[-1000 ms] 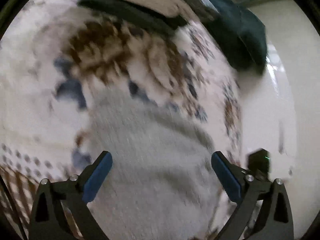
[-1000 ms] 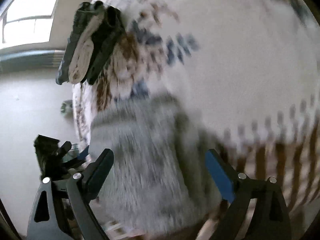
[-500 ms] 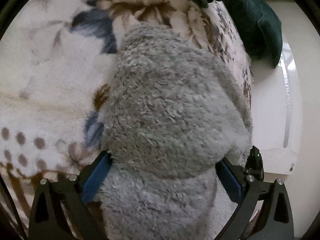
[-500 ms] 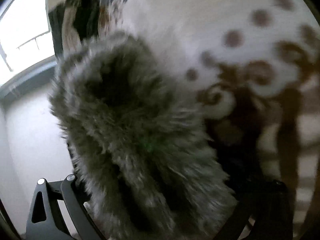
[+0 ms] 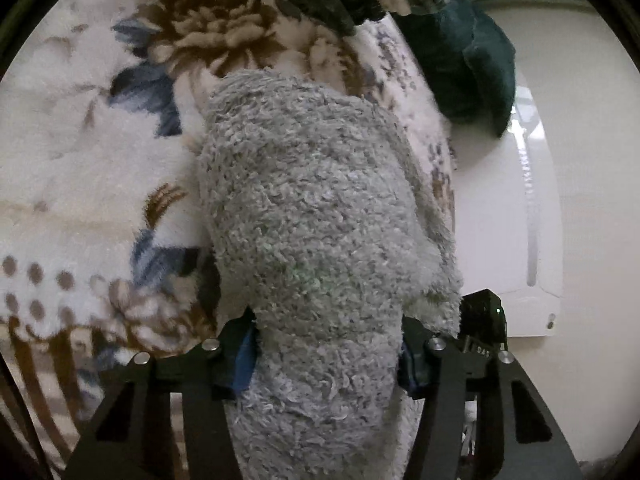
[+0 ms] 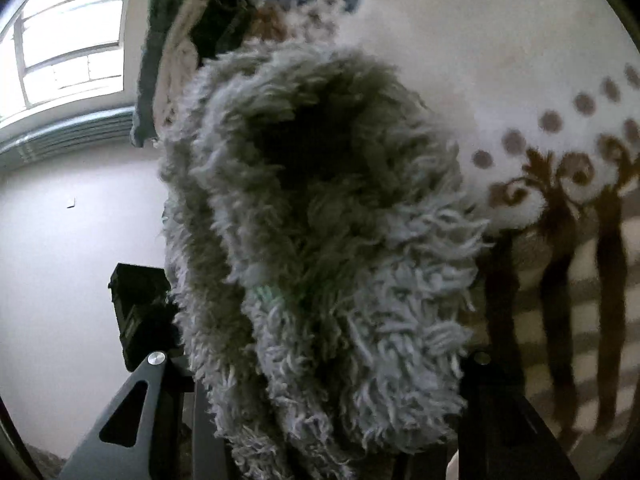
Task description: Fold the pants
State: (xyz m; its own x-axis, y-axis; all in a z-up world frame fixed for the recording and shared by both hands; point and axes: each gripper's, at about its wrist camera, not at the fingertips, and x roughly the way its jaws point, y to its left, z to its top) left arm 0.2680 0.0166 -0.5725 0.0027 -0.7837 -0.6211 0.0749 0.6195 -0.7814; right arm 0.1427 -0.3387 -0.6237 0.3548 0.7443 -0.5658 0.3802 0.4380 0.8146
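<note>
The floral blanket (image 5: 80,168) is spread wide beneath everything, and on it, toward the edge nearest the pale floor (image 6: 60,240), the grey fleece pants (image 5: 312,208) are bunched into a thick roll. A dark green pile of clothes (image 5: 472,64) is seen past the far end of the pants. The near end of the pants is gripped by the left gripper (image 5: 326,356), jaws drawn in narrow with fleece pinched between the blue pads. The right gripper (image 6: 320,392) is buried in the same fleece; a grasp is judged likely, yet its pads are hidden, so the jaw state cannot be told. A fold is judged to be in hand, with the held end lifted. Next, both held ends would need carrying together toward the far end of the pants, then laying down flat. Waistband and leg ends cannot be made out
</note>
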